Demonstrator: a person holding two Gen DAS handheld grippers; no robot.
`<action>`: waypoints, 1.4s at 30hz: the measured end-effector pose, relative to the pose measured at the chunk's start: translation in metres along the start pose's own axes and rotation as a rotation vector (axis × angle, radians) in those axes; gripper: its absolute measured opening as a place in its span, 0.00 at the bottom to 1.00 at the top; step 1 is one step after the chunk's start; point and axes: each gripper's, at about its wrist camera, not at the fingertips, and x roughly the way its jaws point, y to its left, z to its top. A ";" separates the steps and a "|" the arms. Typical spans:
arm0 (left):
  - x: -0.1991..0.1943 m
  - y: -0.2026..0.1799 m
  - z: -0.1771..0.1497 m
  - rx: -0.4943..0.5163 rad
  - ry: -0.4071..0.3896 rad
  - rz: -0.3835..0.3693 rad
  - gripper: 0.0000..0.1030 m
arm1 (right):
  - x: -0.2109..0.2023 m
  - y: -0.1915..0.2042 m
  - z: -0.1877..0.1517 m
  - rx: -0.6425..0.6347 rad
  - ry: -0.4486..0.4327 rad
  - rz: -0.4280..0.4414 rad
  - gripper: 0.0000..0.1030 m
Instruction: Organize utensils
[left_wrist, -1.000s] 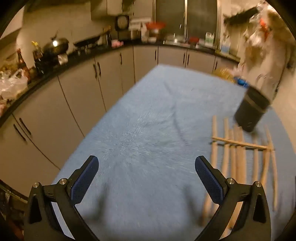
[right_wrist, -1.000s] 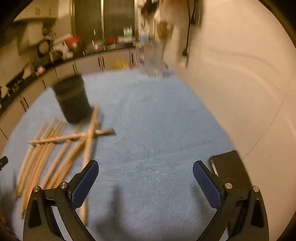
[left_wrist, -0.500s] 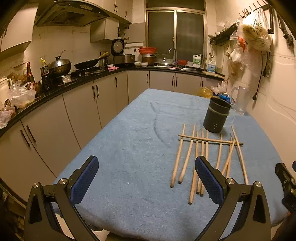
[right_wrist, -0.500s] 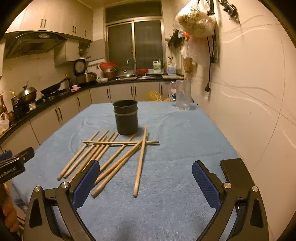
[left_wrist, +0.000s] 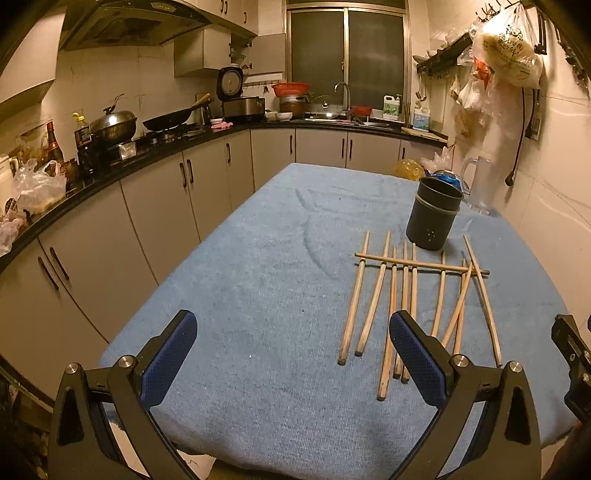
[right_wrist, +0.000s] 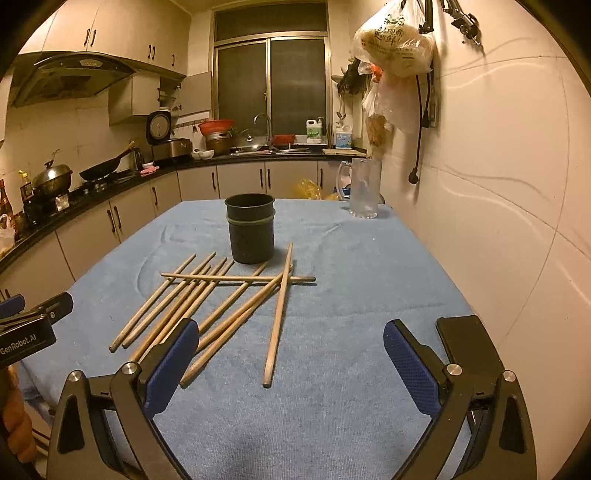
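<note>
Hovering low over the near edge of the blue-clothed counter (right_wrist: 351, 266), both tongs gape wide and carry nothing: the left tongs (left_wrist: 293, 354) at about 7 o'clock from the wooden chopsticks (left_wrist: 406, 295), the right tongs (right_wrist: 291, 358) at about 5 o'clock from them. The chopsticks lie loosely fanned, with one laid crosswise over the far ends of the rest. A dark cylindrical holder (right_wrist: 251, 232) stands upright just beyond them at 12 o'clock. A clear pitcher (right_wrist: 365, 188) stands farther back, toward 1 o'clock.
</note>
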 end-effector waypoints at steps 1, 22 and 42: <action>0.000 0.000 0.000 0.001 -0.001 -0.001 1.00 | 0.000 -0.001 0.000 0.002 0.000 -0.001 0.99; 0.010 -0.004 -0.002 0.005 0.002 0.005 1.00 | 0.008 0.000 -0.003 0.004 0.011 -0.004 0.99; 0.011 -0.005 -0.004 0.006 0.004 0.006 1.00 | 0.008 0.000 -0.003 0.005 0.019 -0.005 0.99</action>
